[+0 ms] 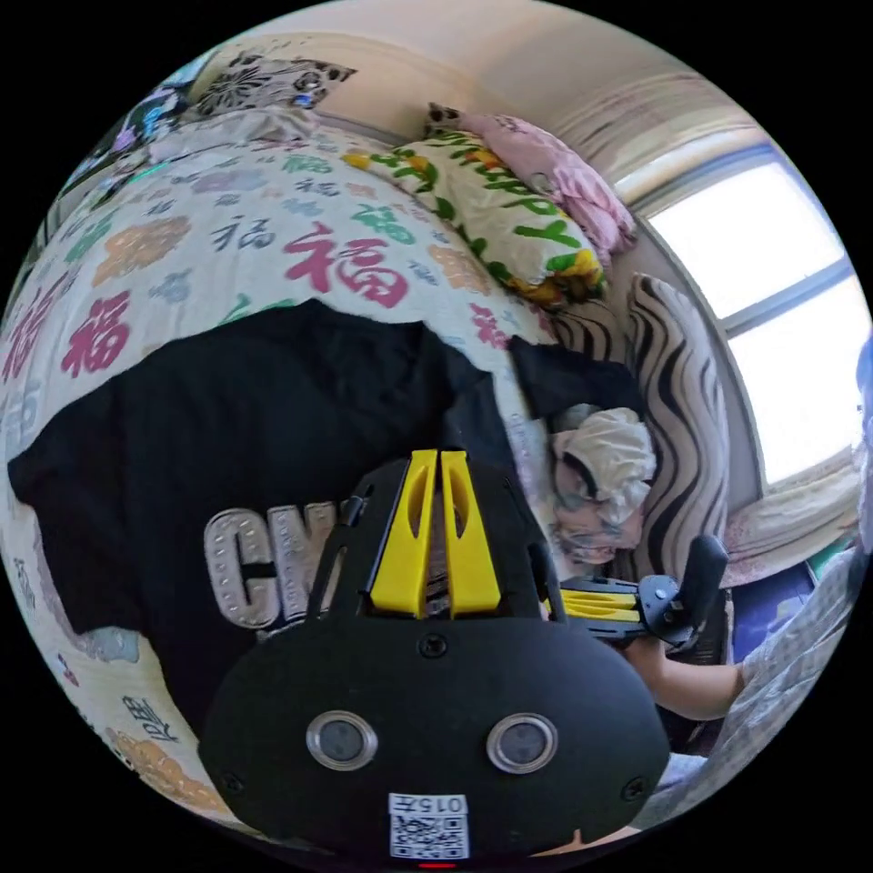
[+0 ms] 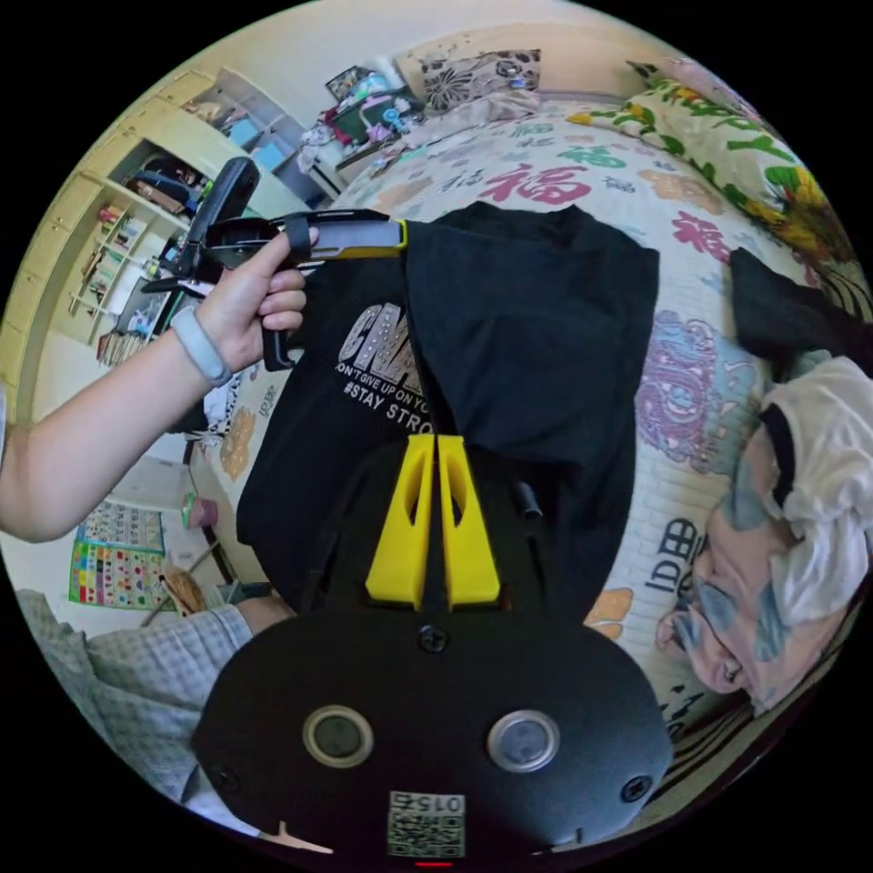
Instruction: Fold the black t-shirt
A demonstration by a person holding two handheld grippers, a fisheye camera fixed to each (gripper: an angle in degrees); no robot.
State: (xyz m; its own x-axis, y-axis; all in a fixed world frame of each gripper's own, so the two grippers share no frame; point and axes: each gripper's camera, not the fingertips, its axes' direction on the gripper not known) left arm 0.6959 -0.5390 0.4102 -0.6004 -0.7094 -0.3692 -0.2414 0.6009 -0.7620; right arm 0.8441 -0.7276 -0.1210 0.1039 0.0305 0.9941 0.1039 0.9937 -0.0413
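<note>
The black t-shirt (image 1: 227,427) with silver lettering lies on the bed, one side folded over so that it covers part of the print (image 2: 382,350). In the left gripper view my left gripper (image 1: 439,456) has its yellow jaws shut on the shirt's folded edge. The same gripper appears in the right gripper view, held by a hand, as the left gripper (image 2: 400,238) pinching the far end of that fold. My right gripper (image 2: 435,443) is shut on the near end of the fold line. Low at the right of the left gripper view is the right gripper (image 1: 582,605), held in the person's hand.
The bedspread (image 1: 273,236) bears coloured characters. A floral pillow (image 1: 491,209) and a striped cushion (image 1: 682,382) lie by the window. A crumpled pale garment (image 2: 791,509) and another black garment (image 2: 782,314) sit beside the shirt. Shelves (image 2: 136,227) stand beyond the bed.
</note>
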